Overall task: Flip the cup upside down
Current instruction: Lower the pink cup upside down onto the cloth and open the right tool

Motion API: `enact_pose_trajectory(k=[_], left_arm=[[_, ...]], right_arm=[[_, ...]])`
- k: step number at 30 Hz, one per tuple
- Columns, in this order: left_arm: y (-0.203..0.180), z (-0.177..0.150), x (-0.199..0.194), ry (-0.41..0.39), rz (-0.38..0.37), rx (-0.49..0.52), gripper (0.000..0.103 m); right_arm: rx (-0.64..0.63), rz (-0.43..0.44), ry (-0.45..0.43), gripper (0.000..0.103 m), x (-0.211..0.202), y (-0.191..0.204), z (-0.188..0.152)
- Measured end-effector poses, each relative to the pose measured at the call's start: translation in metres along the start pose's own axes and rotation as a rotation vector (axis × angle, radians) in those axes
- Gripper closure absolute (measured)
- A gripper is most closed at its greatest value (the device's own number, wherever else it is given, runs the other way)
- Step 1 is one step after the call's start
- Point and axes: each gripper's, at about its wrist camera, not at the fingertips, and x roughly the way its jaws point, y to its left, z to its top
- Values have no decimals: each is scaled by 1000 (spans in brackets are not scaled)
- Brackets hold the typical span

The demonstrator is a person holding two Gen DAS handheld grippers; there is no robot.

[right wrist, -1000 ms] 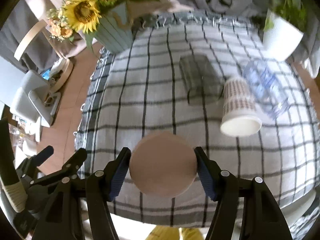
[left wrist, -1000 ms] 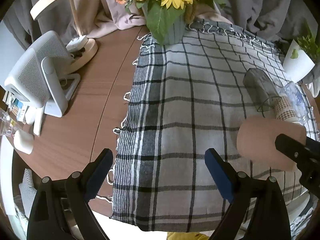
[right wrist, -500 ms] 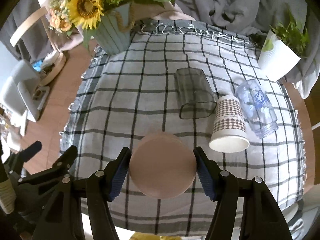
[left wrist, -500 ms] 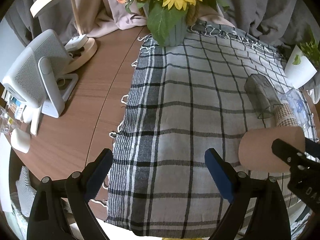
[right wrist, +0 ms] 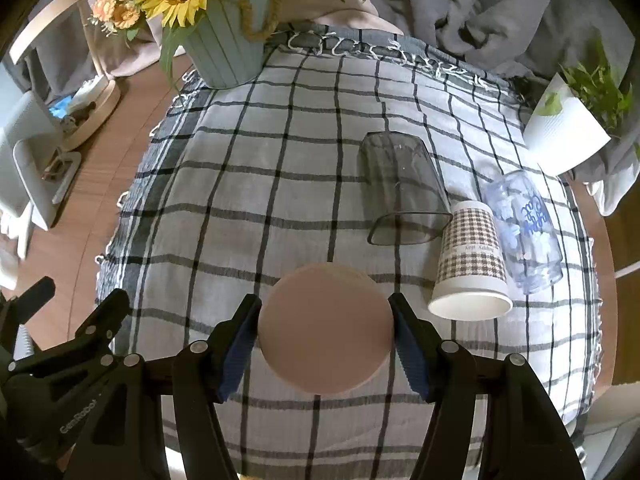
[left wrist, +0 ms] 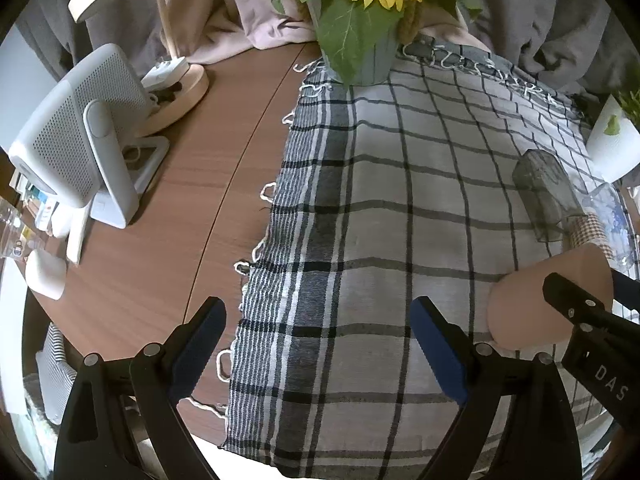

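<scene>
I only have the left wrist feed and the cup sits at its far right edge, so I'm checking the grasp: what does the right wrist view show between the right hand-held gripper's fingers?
Observer: The pink cup fills the gap of the right hand-held gripper, flat round base facing the camera.
Operator: Do both pads touch it?
Observer: Yes, a blue pad presses each side.
Operator: What lies past it?
Observer: A checked paper cup on its side, mouth toward the camera.
</scene>
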Motion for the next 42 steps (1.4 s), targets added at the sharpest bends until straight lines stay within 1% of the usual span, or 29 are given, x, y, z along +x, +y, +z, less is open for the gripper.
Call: enact_pose_trajectory(k=[6, 9, 11, 12, 14, 17, 21, 22, 23, 24, 26, 29, 33, 36, 42], left_arm=[[0, 1, 0, 1, 9, 5, 9], [0, 1, 0, 4, 7, 7, 9], [1, 2, -3, 2, 3, 7, 9], [0, 2, -7, -3, 4, 8, 9], [-2, 0, -14, -16, 10, 14, 9], [-7, -6, -34, -56, 22, 21, 9], [-16, -19, -70, -134, 26, 26, 8], [-19, -23, -82, -161, 26, 31, 7], [-21, -26, -89, -177, 27, 35, 3], [-25, -31, -103, -211, 28, 40, 1], [-33, -40, -125, -261, 37, 46, 1], [-44, -52, -151, -311, 41, 55, 1], [-59, -73, -179, -351, 31, 65, 1], [-69, -88, -197, -379, 39, 75, 1], [-88, -113, -216, -391, -2, 87, 1]], right_arm=[[0, 4, 0, 39, 0, 0, 0], [10, 30, -10, 39, 1, -3, 2], [17, 70, -30, 31, -4, -5, 1], [21, 76, -43, 19, -7, -6, 0], [24, 78, -83, 18, -20, -9, -4], [35, 83, -120, 18, -40, -16, -13], [62, 78, -234, 17, -81, -33, -30], [69, 76, -259, 17, -90, -38, -34], [77, 69, -285, 17, -102, -43, -40], [81, 66, -307, 17, -111, -47, -45], [87, 64, -356, 17, -131, -58, -58], [93, 66, -397, 16, -152, -70, -75], [106, 73, -432, 16, -176, -86, -101], [115, 78, -451, 16, -191, -99, -122], [148, 68, -465, 16, -204, -117, -152]])
